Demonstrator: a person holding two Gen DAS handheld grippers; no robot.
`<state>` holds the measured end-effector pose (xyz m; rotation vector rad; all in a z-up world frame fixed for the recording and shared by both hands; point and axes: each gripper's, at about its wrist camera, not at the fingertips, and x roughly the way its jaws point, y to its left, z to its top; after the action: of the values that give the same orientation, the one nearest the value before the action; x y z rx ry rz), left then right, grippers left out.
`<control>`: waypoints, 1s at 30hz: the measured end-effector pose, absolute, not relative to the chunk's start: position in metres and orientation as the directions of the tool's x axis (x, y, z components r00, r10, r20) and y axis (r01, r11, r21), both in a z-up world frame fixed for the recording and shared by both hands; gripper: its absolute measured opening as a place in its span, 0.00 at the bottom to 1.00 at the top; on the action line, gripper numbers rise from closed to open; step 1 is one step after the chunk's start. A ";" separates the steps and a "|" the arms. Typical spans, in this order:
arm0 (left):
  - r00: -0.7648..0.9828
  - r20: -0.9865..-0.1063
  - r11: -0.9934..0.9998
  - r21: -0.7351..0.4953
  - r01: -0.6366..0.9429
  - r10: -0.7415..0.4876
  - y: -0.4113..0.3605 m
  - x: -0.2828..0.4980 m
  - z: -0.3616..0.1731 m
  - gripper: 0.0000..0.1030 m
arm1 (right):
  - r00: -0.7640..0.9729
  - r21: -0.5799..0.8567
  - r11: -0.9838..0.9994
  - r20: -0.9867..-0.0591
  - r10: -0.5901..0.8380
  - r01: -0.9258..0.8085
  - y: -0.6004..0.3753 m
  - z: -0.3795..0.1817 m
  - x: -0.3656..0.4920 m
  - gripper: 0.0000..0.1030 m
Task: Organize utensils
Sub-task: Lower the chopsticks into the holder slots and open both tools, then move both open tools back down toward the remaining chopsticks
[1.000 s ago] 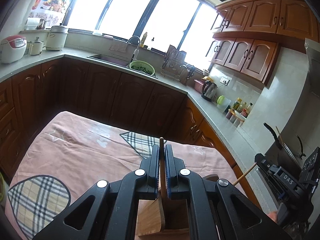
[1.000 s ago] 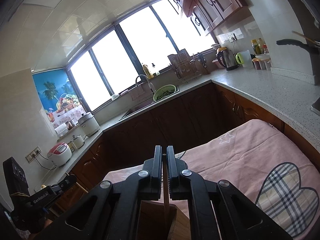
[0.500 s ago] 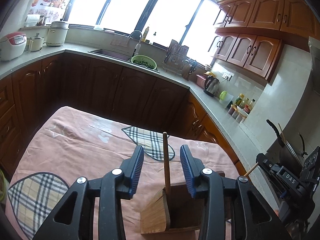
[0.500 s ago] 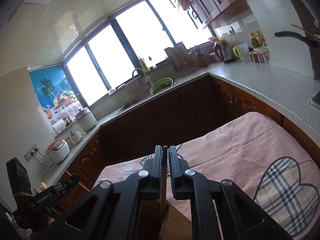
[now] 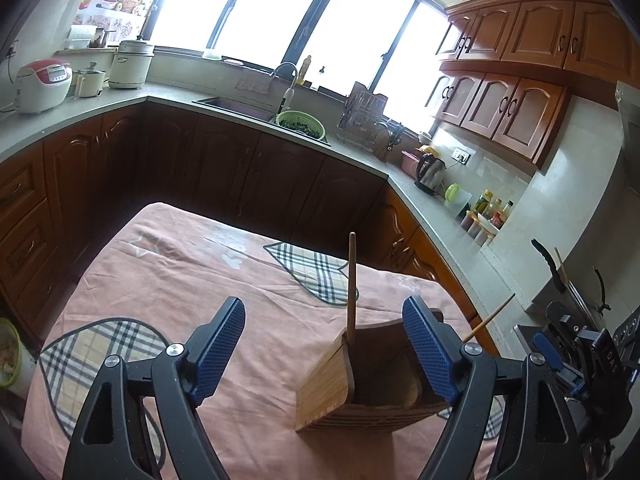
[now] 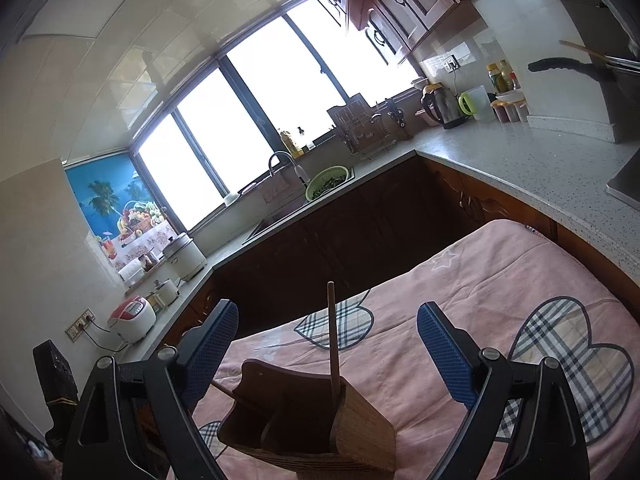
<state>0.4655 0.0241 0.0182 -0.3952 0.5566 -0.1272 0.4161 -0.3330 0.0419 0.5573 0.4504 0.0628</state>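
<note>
At lower centre of both views, on the pink-clothed table point(image 5: 248, 312) | wooden stick point(image 5: 351, 286) released into wooden holder point(image 5: 360, 384) | left tool point(image 5: 324, 354), right tool point(image 6: 326, 354): jaws opening, nothing gripped, where both were clamped a second ago | one placement judged complete.

Chopstick point(image 5: 351, 284) in holder point(image 5: 326, 388) (on tablecloth point(image 5: 180, 280))

Both views are lit by daylight from the windows point(image 5: 280, 12), which are blown out to plain white. The lower cabinets point(image 5: 224, 176) beneath them are left dark. The tiled ceiling point(image 6: 132, 40) is softly brightened. Straight lines are bent by strong fisheye distortion, and black vignetting is seen in the corners. Focus is kept sharp throughout, with little blur.
</note>
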 end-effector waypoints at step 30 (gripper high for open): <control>0.730 -0.655 0.922 -0.377 -0.091 -0.196 0.063 0.264 0.005 0.83 | 0.802 0.383 0.924 -0.550 0.231 -0.004 -0.270 0.012 0.256 0.93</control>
<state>0.2637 0.0635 0.0054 -0.4038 0.7554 -0.0592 0.2556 -0.2698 0.0119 0.3779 0.6307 0.1295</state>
